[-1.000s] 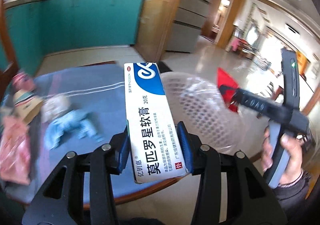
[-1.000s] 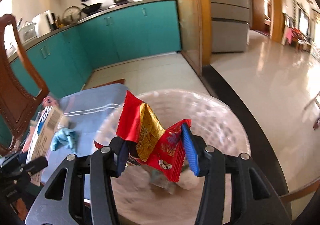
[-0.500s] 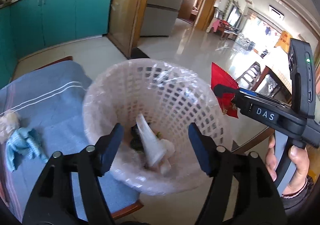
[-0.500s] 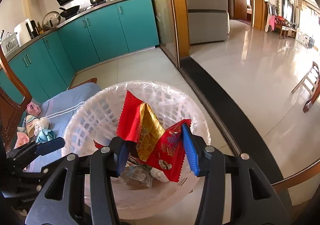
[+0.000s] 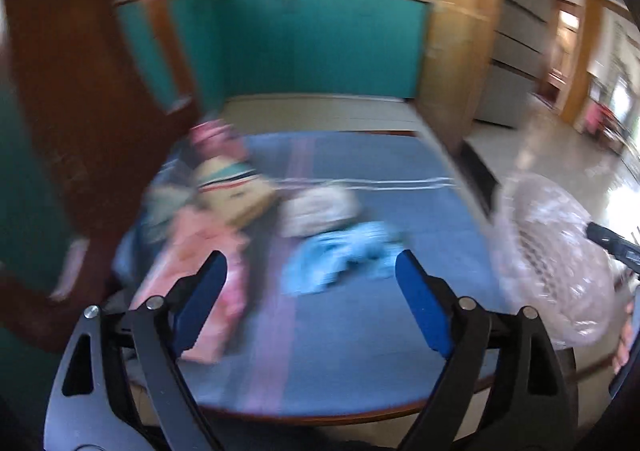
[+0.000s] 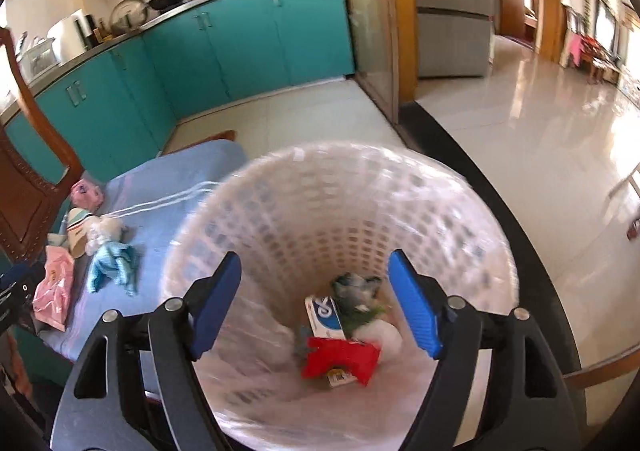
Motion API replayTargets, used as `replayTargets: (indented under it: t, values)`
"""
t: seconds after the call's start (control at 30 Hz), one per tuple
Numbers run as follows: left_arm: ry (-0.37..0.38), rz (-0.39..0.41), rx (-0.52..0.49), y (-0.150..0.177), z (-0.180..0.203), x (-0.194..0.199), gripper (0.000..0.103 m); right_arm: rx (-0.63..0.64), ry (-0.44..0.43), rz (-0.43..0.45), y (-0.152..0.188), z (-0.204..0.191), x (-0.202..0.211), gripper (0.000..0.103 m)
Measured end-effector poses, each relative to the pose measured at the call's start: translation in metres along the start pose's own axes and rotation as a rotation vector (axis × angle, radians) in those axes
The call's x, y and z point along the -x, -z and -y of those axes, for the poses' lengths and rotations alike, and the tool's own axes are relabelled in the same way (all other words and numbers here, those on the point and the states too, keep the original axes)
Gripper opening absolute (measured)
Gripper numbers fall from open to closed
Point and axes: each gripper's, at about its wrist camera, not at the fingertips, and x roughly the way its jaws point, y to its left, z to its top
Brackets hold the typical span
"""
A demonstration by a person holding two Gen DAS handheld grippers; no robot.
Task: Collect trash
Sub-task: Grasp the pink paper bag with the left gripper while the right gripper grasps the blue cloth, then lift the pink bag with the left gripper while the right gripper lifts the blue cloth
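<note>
A white lattice trash basket (image 6: 472,211) lined with clear plastic stands at the table's right edge; it also shows in the left wrist view (image 5: 552,251). Inside lie a red snack wrapper (image 6: 340,361), a white and blue ointment box (image 6: 325,317) and other scraps. My right gripper (image 6: 314,305) is open and empty just above the basket's mouth. My left gripper (image 5: 310,303) is open and empty over the blue tablecloth (image 5: 360,351), facing a crumpled blue wrapper (image 5: 340,257), a white wad (image 5: 320,207), a pink packet (image 5: 200,263) and a paper cup (image 5: 232,191). The left view is blurred.
A dark wooden chair (image 5: 80,111) stands at the table's left side. Teal kitchen cabinets (image 6: 240,39) line the back wall. A shiny tiled floor (image 6: 540,123) lies beyond the basket. A small pink item (image 6: 86,191) sits at the table's far edge.
My right gripper opened and dropped the red wrapper into the basket. My left gripper, which let go of the ointment box earlier, swung left from the basket to the trash on the table.
</note>
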Motion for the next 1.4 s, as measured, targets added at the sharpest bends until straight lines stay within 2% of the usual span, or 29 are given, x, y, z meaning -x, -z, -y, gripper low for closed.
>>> replayTargets:
  t: [0.13,0.17,0.33,0.43,0.6,0.73,0.9,1.03,1.07,1.1,1.2,1.27,1.4]
  values:
    - [-0.061,-0.025,0.051,0.011,-0.052,-0.001,0.091,0.043,-0.075,0.038,-0.011,-0.043,0.001,0.087]
    - [-0.068,-0.031,0.053,0.012,-0.053,-0.001,0.092,0.056,-0.095,0.039,-0.012,-0.053,-0.001,0.090]
    - [-0.084,-0.108,0.014,0.021,-0.064,-0.039,0.093,0.166,-0.169,0.006,-0.014,-0.119,-0.016,0.090]
    - [-0.065,-0.157,0.016,0.026,-0.067,-0.053,0.093,0.203,-0.231,-0.037,-0.010,-0.149,-0.029,0.090]
    - [-0.046,-0.191,0.016,0.032,-0.065,-0.064,0.093,0.252,-0.286,-0.119,0.000,-0.189,-0.061,0.090]
    - [-0.031,-0.199,0.039,0.037,-0.070,-0.064,0.088,0.282,-0.303,-0.183,0.008,-0.218,-0.095,0.090]
    - [-0.021,-0.191,0.041,0.041,-0.073,-0.061,0.085,0.324,-0.270,-0.226,0.014,-0.246,-0.127,0.090]
    - [-0.032,-0.198,0.039,0.044,-0.073,-0.066,0.081,0.360,-0.259,-0.235,0.021,-0.258,-0.138,0.090]
    - [-0.034,-0.198,0.040,0.045,-0.074,-0.066,0.079,0.376,-0.252,-0.232,0.024,-0.260,-0.140,0.085]
    - [-0.036,-0.197,0.044,0.046,-0.074,-0.065,0.078,0.393,-0.251,-0.235,0.027,-0.263,-0.141,0.076]
    - [-0.045,-0.195,0.063,0.049,-0.077,-0.064,0.069,0.434,-0.237,-0.222,0.035,-0.264,-0.140,0.056]
    - [-0.057,-0.193,0.071,0.050,-0.080,-0.063,0.059,0.435,-0.235,-0.216,0.034,-0.259,-0.138,0.047]
    - [-0.046,-0.178,0.091,0.050,-0.082,-0.057,0.045,0.355,-0.279,-0.227,0.030,-0.238,-0.131,0.042]
